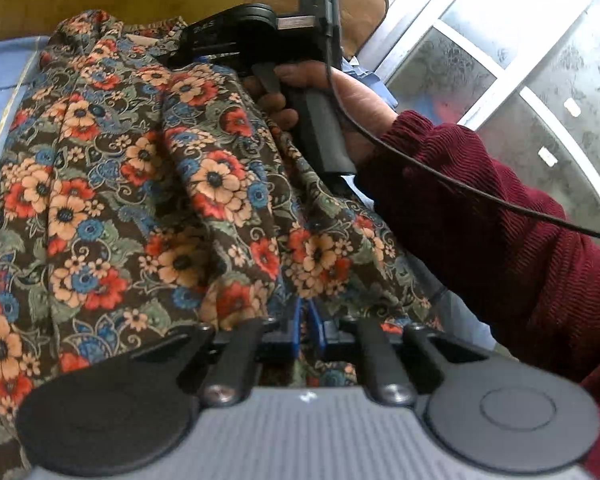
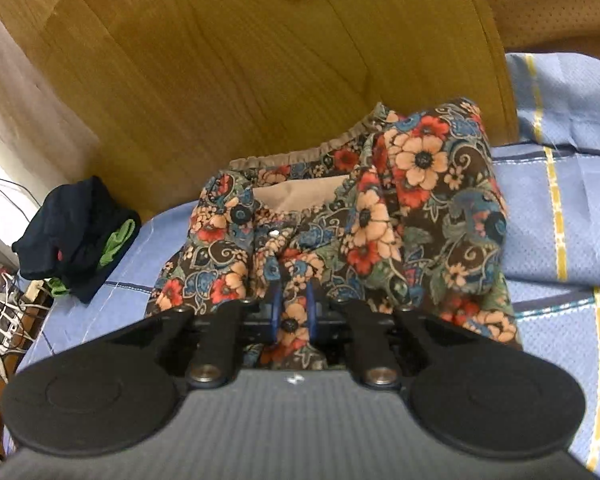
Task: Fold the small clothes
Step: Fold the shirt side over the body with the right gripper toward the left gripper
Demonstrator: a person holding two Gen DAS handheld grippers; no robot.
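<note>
A brown floral garment [image 1: 140, 184] with orange, red and blue flowers lies bunched on a blue bedsheet [image 2: 560, 208]. In the left wrist view my left gripper [image 1: 307, 322] has its blue fingers close together, pinching a fold of the floral cloth. The right gripper tool [image 1: 260, 36] shows at the top of that view, held by a hand in a dark red sleeve, its nose on the far part of the garment. In the right wrist view my right gripper [image 2: 293, 308] is shut on a fold of the floral garment [image 2: 420, 200], near its frilled neckline [image 2: 300, 156].
A wooden headboard [image 2: 220, 60] stands behind the bed. A pile of dark clothes with green trim [image 2: 76, 232] lies at the left on the sheet. Cables and clutter [image 2: 4, 312] sit off the bed's left edge. Frosted window panes [image 1: 520, 80] are at the right.
</note>
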